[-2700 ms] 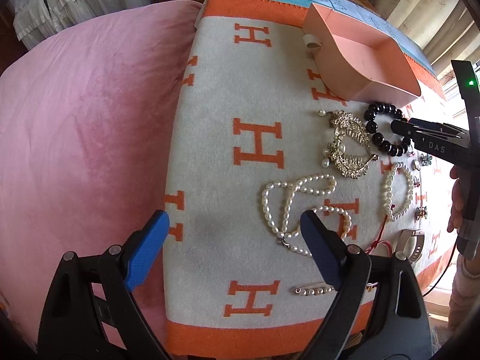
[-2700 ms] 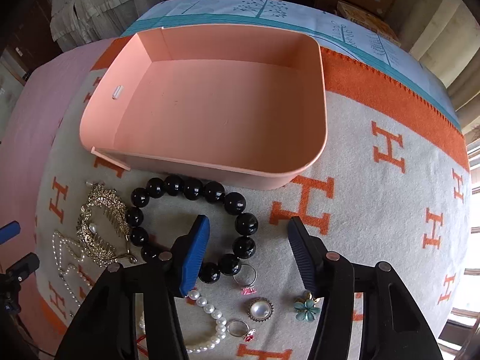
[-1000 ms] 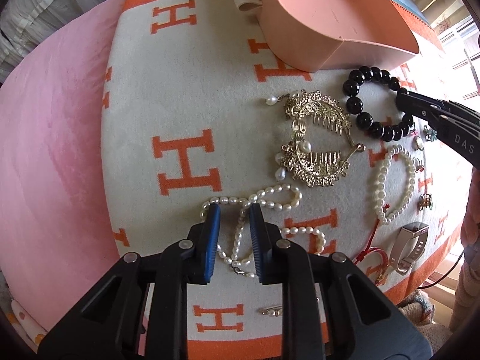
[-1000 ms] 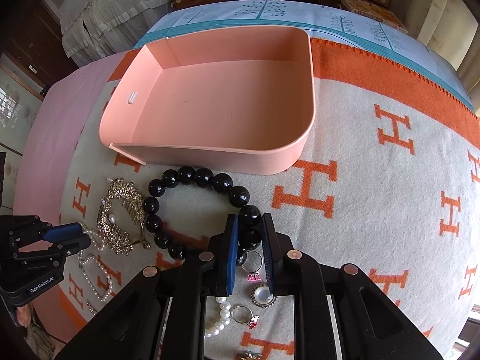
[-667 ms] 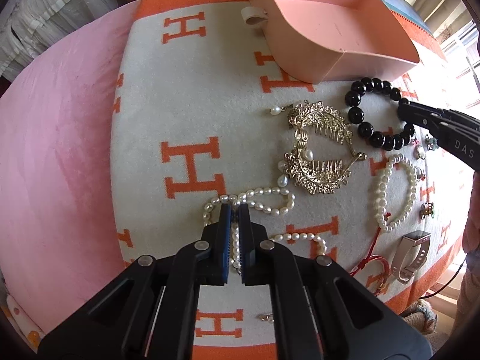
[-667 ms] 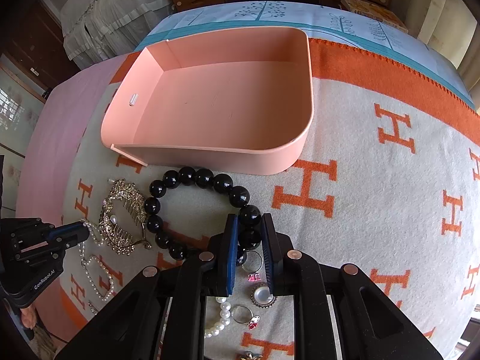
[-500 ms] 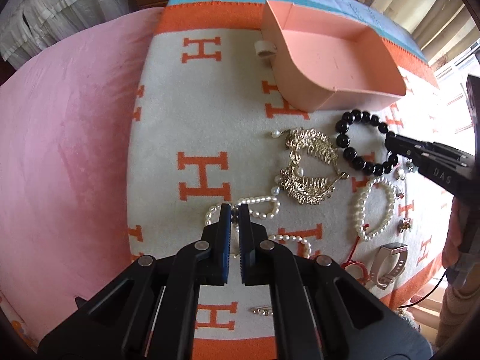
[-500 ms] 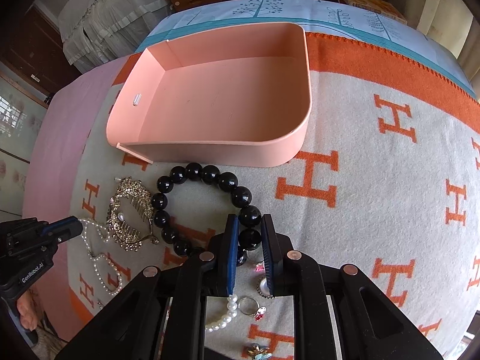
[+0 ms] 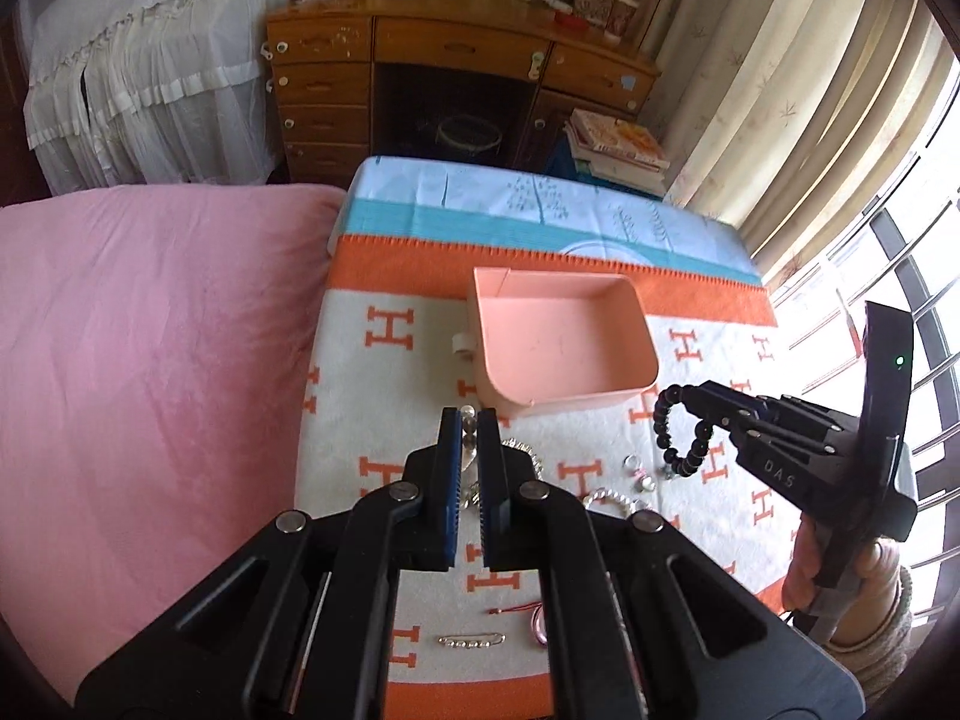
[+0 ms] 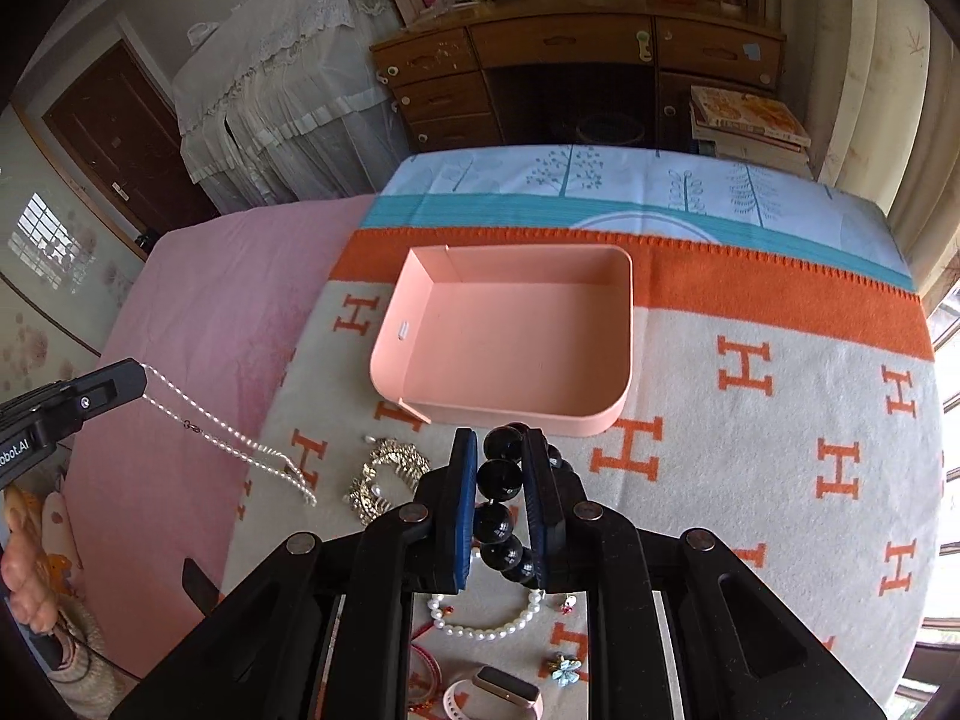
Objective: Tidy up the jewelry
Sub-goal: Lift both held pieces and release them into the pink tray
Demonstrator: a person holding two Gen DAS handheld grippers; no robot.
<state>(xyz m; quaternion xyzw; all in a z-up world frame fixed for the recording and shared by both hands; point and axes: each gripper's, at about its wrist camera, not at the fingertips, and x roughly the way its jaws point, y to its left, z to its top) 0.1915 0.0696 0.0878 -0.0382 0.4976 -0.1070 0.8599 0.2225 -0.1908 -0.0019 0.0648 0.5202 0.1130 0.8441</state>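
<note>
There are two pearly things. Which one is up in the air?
The long pearl necklace, hanging from the left gripper. The short pearl bracelet lies flat on the blanket, below the right gripper.

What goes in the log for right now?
left claw: holds pearl necklace | right claw: holds black bracelet | pink tray: empty

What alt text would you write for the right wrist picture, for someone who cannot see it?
The right gripper is shut on a black bead bracelet, held above an H-patterned blanket near an empty pink tray. At far left, the left gripper dangles a pearl necklace; a gold hair comb, pearl bracelet and watch lie on the blanket.
</note>
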